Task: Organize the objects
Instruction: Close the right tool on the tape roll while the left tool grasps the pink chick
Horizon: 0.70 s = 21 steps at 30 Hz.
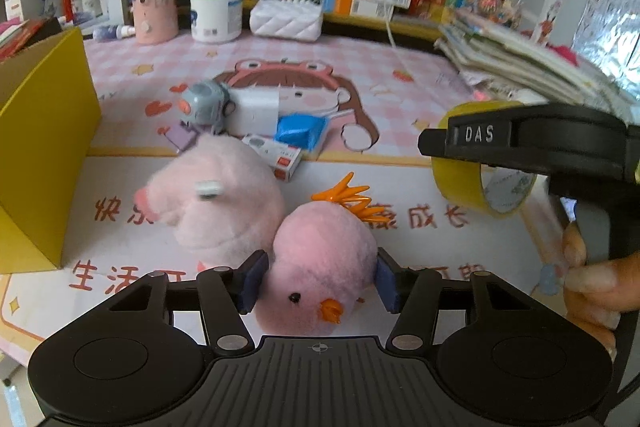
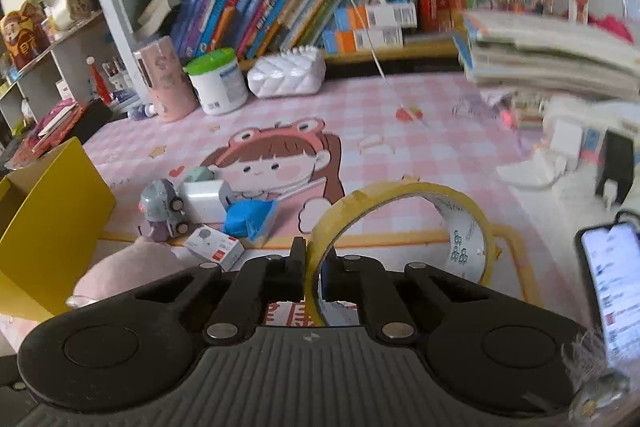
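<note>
The pink chick [image 1: 320, 275] was held between the pads of the left gripper [image 1: 318, 281], which were pressed into its plush flanks, its beak turned back toward the wrist camera. A second pink plush [image 1: 216, 203] lay just ahead and to the left of that gripper, touching the chick. The tape roll [image 2: 404, 227] was clamped by its wall in the right gripper [image 2: 314, 267], one finger outside the ring and one inside, the ring standing upright ahead of the jaws. Farther ahead of both grippers a toy robot [image 1: 206, 105], a white charger [image 1: 256, 109], a blue packet [image 1: 300, 131] and a small carton [image 1: 276, 155] were clustered on the mat. The yellow box [image 1: 44, 147] stood open to the far left. The pickup step was judged complete for both items; next, each would probably have to be lifted clear and carried left to the box, the chick's soft body calling for a steady squeeze.
</note>
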Motion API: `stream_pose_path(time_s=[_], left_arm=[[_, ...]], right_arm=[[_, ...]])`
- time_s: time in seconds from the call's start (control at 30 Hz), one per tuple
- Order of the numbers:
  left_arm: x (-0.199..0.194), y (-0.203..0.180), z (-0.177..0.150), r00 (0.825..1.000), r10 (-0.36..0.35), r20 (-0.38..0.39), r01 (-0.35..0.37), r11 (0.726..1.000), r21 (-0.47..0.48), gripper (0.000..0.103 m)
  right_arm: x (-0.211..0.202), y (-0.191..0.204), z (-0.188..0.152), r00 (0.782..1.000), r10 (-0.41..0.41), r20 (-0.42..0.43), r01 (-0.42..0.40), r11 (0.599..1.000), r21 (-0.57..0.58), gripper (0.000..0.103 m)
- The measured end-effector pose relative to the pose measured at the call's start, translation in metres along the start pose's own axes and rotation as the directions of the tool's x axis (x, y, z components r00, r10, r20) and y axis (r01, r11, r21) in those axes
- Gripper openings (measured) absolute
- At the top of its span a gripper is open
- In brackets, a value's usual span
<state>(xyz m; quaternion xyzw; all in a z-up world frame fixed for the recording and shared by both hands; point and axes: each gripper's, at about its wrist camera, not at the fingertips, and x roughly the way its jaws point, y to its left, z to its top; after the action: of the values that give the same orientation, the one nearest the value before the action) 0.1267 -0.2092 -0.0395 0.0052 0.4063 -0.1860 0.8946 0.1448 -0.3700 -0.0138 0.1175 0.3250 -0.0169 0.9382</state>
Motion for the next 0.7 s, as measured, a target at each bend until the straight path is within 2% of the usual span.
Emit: stream_pose_path(time_s=[0.23,0.43,0.6,0.7], left_arm=[[-0.028,0.003,-0.005,0.995,-0.067,0.075,0.065,0.998,0.025,0.055],[-0.057,0.027,-0.016,0.986,-0.105,0.133,0.106,0.994,0.004,0.055],[-0.088,0.059,-0.034,0.982,-0.101,0.159,0.105,0.994,-0.015,0.055],[-0.106,0.083,-0.044,0.985,-0.066,0.162,0.075,0.996,-0.048,0.055]], right_arm=[[-0.036,0.013,-0.011,0.996,-0.073,0.044,0.073,0.997,0.001,0.007],[-0.066,0.03,-0.026,0.983,-0.163,0.086,0.159,0.986,0.049,0.007],[-0.087,0.061,-0.047,0.981,-0.177,0.081,0.173,0.983,0.057,0.007],[-0.098,0.091,-0.062,0.984,-0.163,0.068,0.161,0.986,0.037,0.007]])
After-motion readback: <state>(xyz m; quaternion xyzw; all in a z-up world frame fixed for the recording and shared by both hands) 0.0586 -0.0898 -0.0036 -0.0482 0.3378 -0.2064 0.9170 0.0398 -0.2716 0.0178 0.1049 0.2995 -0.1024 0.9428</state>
